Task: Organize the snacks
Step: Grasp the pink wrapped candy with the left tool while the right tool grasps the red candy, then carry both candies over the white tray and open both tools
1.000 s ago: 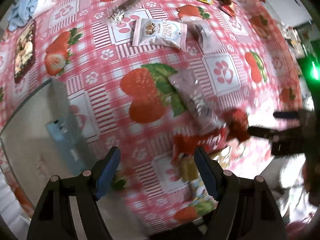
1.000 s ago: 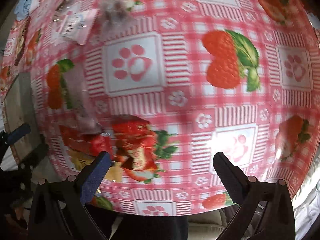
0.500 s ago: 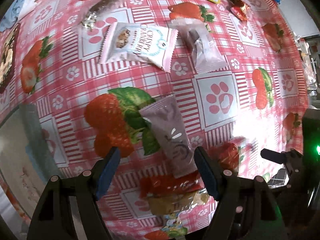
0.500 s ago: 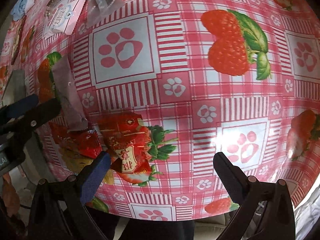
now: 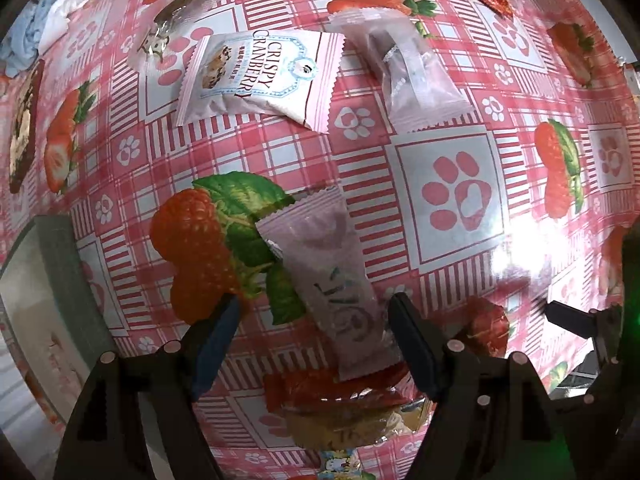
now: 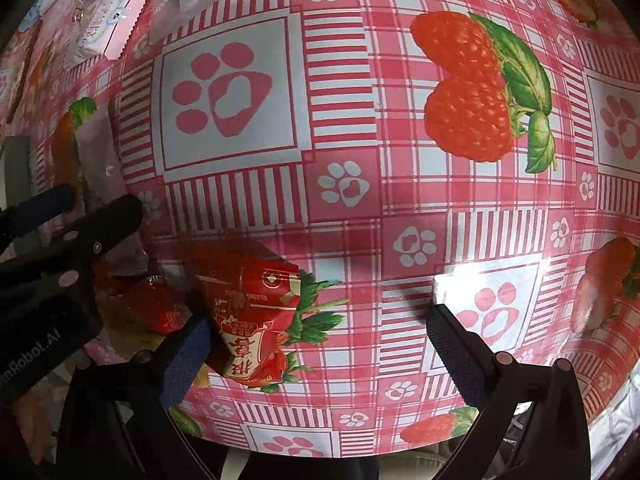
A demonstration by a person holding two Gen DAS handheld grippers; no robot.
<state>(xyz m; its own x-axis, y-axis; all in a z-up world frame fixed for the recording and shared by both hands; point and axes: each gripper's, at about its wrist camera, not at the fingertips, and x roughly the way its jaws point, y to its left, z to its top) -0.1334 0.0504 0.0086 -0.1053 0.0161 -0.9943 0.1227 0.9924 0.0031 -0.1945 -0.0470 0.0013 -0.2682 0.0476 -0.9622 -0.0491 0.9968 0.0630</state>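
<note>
**Both grippers spread wide over the snack pile at the near edge**

I have the left gripper (image 5: 314, 340) low over the strawberry-print tablecloth (image 5: 460, 152), its jaws released and spread, with nothing between the pads yet. A pale pink snack bar wrapper (image 5: 332, 292) lies between the two fingers, running from the printed strawberry down toward the table's near edge. Its lower end rests on a red snack packet (image 5: 332, 394), and that packet lies on a tan wrapped snack (image 5: 340, 426) right at the near edge.

Farther in, toward the far edge, I see a "Crispy Cranberry" packet (image 5: 256, 76) lying flat, and just to its right a clear-wrapped dark bar (image 5: 408, 72). A foil-wrapped bar (image 5: 180, 8) lies beyond the cranberry packet. A grey tray (image 5: 48, 304) hangs off the table's left edge.

My right gripper (image 6: 316, 344) also has its jaws wide apart and holds nothing. A red packet with Chinese print (image 6: 252, 320) sits just beside its left finger (image 6: 186, 354); I cannot tell whether they touch. From the right wrist camera, the left gripper's dark fingers (image 6: 100, 224) show at the left edge, over the pink wrapper.
</note>
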